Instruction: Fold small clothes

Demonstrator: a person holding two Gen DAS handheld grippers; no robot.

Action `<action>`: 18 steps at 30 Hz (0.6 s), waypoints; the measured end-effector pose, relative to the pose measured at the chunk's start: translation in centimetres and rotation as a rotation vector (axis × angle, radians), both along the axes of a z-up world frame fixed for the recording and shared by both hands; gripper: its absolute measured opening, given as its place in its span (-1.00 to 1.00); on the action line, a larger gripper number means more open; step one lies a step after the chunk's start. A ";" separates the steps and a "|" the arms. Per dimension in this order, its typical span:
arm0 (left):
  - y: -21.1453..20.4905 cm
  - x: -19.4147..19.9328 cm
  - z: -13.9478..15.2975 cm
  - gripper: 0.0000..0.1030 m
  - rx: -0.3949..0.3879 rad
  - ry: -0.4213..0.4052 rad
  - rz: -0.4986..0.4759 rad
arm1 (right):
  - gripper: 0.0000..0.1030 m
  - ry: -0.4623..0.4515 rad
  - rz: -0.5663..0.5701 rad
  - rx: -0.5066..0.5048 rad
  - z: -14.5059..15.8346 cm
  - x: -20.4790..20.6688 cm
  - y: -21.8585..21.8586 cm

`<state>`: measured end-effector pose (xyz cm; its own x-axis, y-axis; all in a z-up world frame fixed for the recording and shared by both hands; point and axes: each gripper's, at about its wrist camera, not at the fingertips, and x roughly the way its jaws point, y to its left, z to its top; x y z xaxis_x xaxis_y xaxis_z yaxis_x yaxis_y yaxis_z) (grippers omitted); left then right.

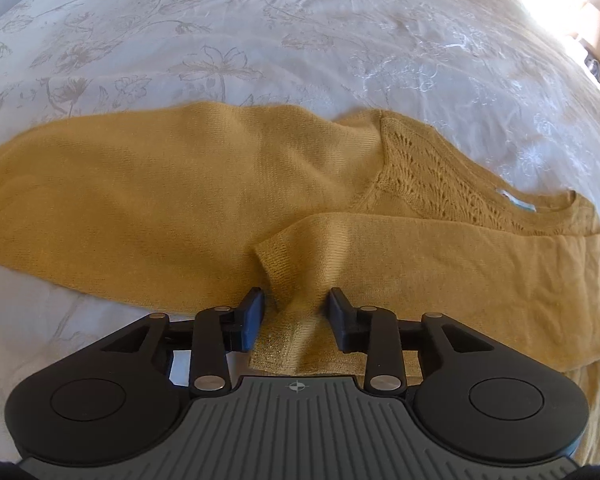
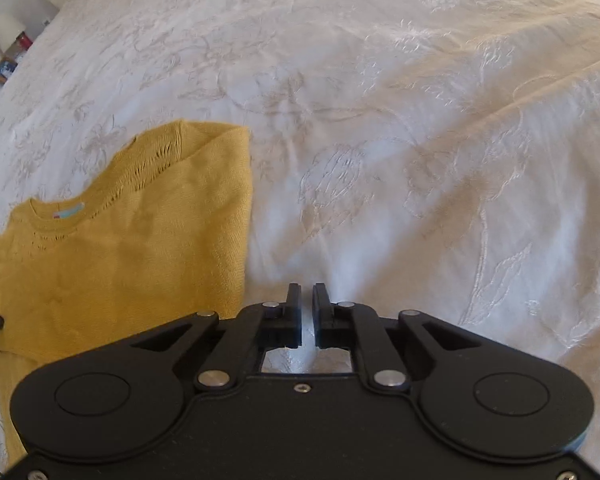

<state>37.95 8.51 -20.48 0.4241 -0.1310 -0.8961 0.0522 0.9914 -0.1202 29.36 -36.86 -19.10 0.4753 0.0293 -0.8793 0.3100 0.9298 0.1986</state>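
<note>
While the mustard-yellow knitted sweater (image 1: pixel 188 192) lies spread on the white bedspread embroidered with flowers (image 1: pixel 260 32), one sleeve (image 1: pixel 420 248) is folded across its body, the ribbed cuff (image 1: pixel 288 280) reaching in between the fingers of the left gripper (image 1: pixel 296 304). Those fingers stand partly apart, a gap on each side of the bunched cuff — no pad presses on it. From the right wrist camera, the sweater's folded side edge (image 2: pixel 242 216) sits to the left of the right gripper (image 2: pixel 307 300), whose jaws are narrowed to a thin slit over bare bedspread — nothing between them. A light-blue label (image 2: pixel 70 212) shows inside the neckline.
</note>
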 end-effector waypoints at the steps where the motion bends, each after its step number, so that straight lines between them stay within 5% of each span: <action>1: 0.1 -0.1 0.0 -0.23 -0.003 -0.003 0.005 | -0.62 -0.020 0.016 -0.005 0.5 -0.1 0.4; 4: 0.4 -0.2 0.1 -0.01 -0.047 -0.003 -0.009 | 0.27 -0.056 0.075 0.023 1.1 0.0 2.1; 6: 0.5 -0.5 0.4 0.38 -0.062 0.008 -0.025 | 0.31 -0.061 0.133 0.003 1.2 0.0 3.7; 8: 0.4 -1.2 0.9 0.55 -0.049 0.005 -0.027 | 0.32 -0.054 0.180 -0.032 0.9 -0.2 5.1; 18: 1.6 -6.1 2.6 0.80 -0.050 0.021 -0.011 | 0.56 -0.001 0.312 -0.185 -1.0 -2.8 7.3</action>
<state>31.88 10.14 -17.89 0.4036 -0.1804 -0.8970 0.0598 0.9835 -0.1709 26.52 -29.60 -20.13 0.4698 0.0137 -0.8826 0.0054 0.9998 0.0184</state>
